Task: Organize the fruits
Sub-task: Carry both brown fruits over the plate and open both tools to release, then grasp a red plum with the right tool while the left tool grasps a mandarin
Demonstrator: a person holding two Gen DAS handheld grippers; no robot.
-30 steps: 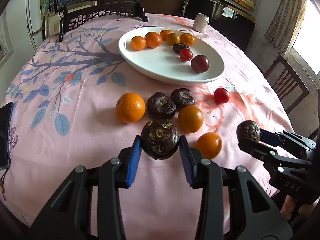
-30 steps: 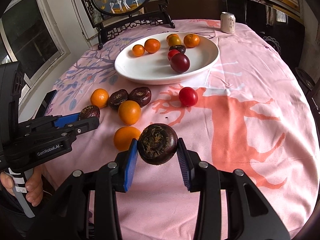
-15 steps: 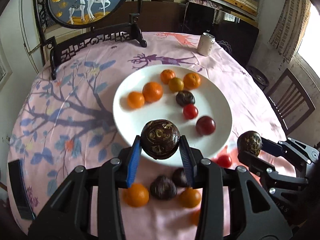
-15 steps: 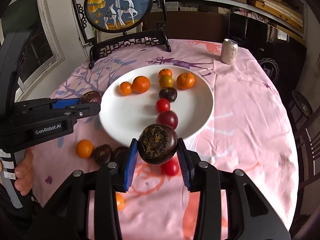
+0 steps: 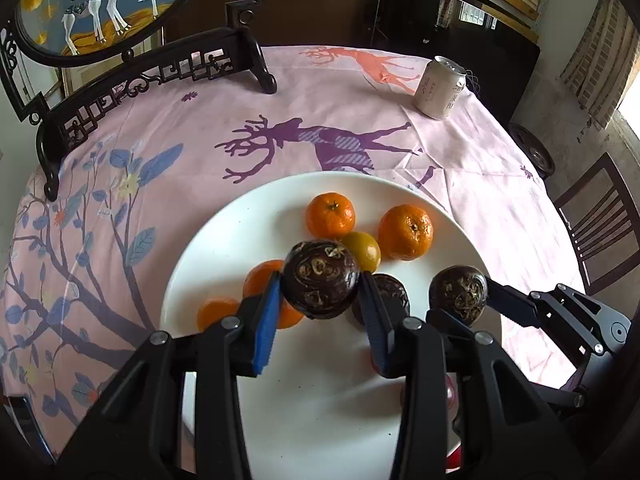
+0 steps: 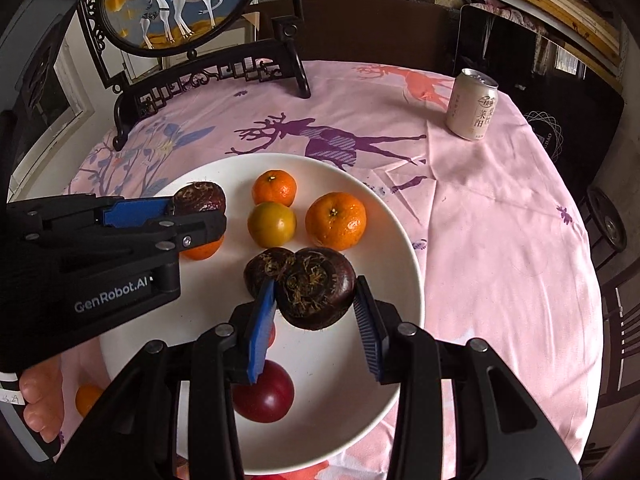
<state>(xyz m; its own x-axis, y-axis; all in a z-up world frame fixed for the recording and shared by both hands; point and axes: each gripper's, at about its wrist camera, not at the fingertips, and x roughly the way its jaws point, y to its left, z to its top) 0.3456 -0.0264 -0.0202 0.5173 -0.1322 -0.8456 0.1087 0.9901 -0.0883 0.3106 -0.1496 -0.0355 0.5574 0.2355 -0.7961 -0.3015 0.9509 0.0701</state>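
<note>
Each gripper, left (image 5: 320,312) and right (image 6: 314,316), clamps a dark water chestnut (image 5: 320,290) above the white plate (image 5: 208,248); dropped, either may roll, scattering the tangerines (image 6: 335,221).

Pink tablecloth (image 5: 360,92) with purple deer print (image 5: 320,144) and blue leaf branches is covering the round tabletop. Beige drink can (image 6: 472,106) is standing upright far ahead and to the right of the hand-held gripper, near the cloth's far edge. Dark carved wooden stand (image 6: 208,76) is sitting far ahead to the left, carrying an oval painted deer panel (image 6: 176,0). Wooden chair (image 5: 596,220) is showing off to the right, beyond the tabletop.
</note>
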